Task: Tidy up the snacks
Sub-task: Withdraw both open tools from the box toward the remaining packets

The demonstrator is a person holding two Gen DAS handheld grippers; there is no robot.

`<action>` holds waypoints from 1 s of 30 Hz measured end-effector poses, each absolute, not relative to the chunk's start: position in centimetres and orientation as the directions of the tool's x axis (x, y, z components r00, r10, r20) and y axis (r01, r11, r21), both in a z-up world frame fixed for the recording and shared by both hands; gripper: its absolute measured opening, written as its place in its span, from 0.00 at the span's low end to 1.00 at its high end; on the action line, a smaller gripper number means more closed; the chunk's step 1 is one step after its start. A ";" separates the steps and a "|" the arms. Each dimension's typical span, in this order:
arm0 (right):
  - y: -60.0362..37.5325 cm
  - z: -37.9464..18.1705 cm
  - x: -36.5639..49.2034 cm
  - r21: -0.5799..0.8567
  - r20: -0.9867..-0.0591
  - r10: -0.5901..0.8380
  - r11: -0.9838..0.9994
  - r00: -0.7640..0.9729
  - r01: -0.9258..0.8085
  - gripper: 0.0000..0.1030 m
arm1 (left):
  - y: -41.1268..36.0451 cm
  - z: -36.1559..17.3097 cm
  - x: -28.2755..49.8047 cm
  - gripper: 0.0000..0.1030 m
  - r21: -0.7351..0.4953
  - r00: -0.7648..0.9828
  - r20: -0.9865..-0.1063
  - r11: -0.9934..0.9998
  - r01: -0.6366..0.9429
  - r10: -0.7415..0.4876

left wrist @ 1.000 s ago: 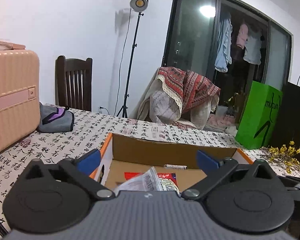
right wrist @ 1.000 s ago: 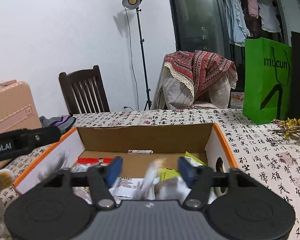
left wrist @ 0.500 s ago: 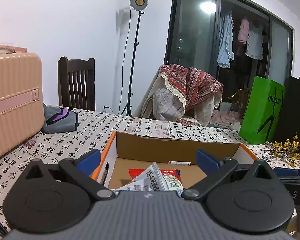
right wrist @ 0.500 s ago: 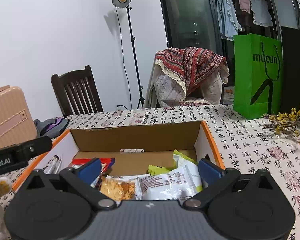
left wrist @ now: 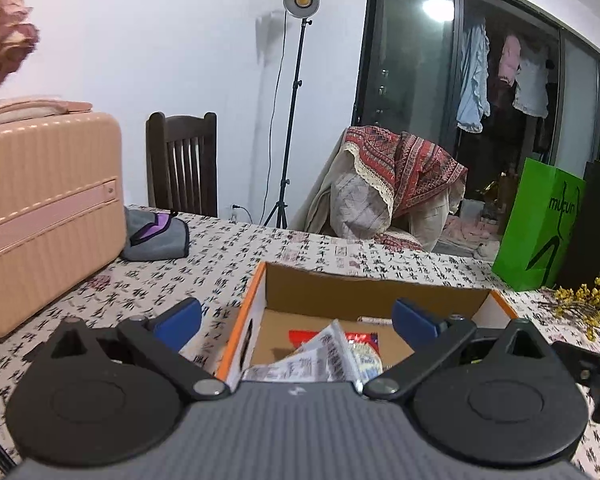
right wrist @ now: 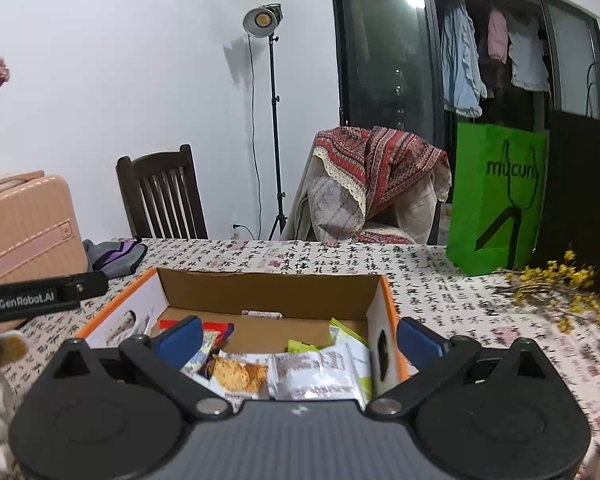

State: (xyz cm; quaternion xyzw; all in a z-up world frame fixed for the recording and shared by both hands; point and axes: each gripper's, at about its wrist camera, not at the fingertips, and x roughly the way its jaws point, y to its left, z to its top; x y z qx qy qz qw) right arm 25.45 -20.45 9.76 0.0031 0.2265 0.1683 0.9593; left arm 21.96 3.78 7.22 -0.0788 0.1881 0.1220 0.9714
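Both grippers hang over the near side of the cardboard box (right wrist: 268, 286), jaws spread wide, nothing held. Right gripper (right wrist: 298, 334): blue pads far apart, one over the box's left half, the other outside its right wall, no packet touching either. Left gripper (left wrist: 296, 318): same wide spread, left pad out over the tablecloth (left wrist: 228, 252), right pad over the box interior, empty.

Box sits on the table near its front edge, orange rim, open top. Snack packets (right wrist: 312, 368) piled against the box's near wall: a clear pack with a brownish cracker, white printed wrappers, a yellow-green bag toward the right wall. Red packet (left wrist: 300, 336) flat on the box floor toward the left wall. A small white stick-shaped item lies along the far wall; label unreadable.

Pink suitcase (left wrist: 48, 216) at the table's left edge, grey-purple pouch (left wrist: 156, 236) just beside it. Green paper bag (right wrist: 496, 196) upright at the far right edge, yellow dried flowers (right wrist: 560, 284) in front of it. Dark wooden chair (right wrist: 160, 192) and a lamp stand (right wrist: 274, 120) behind the table.
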 end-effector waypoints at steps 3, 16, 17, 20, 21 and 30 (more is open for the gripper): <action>-21.2 9.8 23.8 0.072 -0.440 0.316 0.946 0.841 -0.317 1.00 | 3.9 7.2 20.5 1.00 -0.107 0.899 -0.390 0.959 -0.262 0.202; -23.6 6.2 18.8 0.061 -0.547 0.268 0.958 0.793 -0.281 1.00 | 3.1 4.2 14.6 1.00 -0.109 0.879 -0.457 0.972 -0.206 0.135; -23.7 5.8 18.7 0.059 -0.559 0.264 0.958 0.786 -0.280 1.00 | 3.1 3.8 14.2 1.00 -0.110 0.876 -0.465 0.973 -0.202 0.129; -23.7 4.3 18.4 0.051 -0.598 0.255 0.958 0.760 -0.281 1.00 | 3.1 2.6 13.4 1.00 -0.110 0.866 -0.487 0.975 -0.191 0.114; -23.7 3.8 18.3 0.050 -0.611 0.253 0.958 0.750 -0.282 1.00 | 3.1 2.1 13.1 1.00 -0.111 0.862 -0.495 0.976 -0.185 0.107; -22.5 0.4 18.5 0.056 -0.701 0.263 0.947 0.662 -0.317 1.00 | 4.4 -2.0 12.9 1.00 -0.144 0.823 -0.564 0.973 -0.178 0.067</action>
